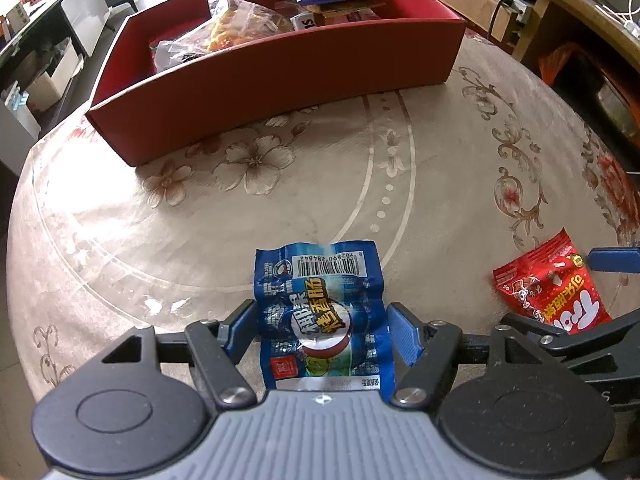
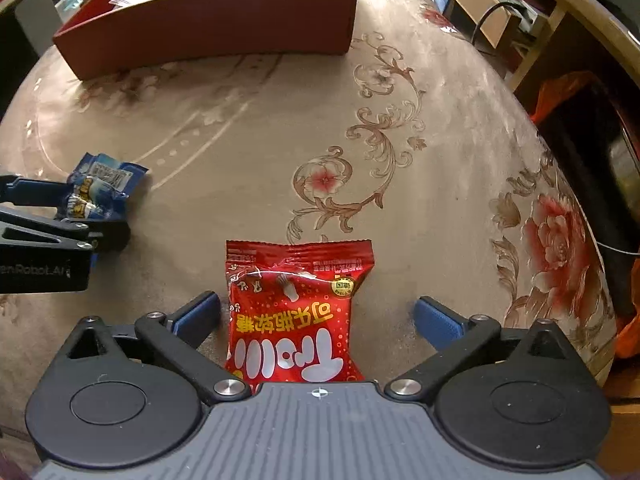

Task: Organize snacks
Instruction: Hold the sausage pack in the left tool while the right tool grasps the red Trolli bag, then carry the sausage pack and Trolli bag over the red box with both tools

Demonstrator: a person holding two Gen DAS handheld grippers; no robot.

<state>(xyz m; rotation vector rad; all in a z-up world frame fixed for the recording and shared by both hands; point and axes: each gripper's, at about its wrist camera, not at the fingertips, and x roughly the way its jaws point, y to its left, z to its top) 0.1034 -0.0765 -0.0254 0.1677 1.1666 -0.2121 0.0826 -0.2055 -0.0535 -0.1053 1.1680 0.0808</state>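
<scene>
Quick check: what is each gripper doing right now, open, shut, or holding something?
Left gripper: shut on the blue snack packet.
Right gripper: open wide, red candy packet between its fingers, not gripped.

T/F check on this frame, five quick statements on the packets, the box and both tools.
1. The blue packet lies between the left tool's pads. True.
2. The red packet is inside the red box. False: it lies on the tablecloth.
3. The right tool stands wide open around the red packet. True.
4. The red box is empty. False: several snack packs are in it.
5. The blue packet shows a barcode. True.
</scene>
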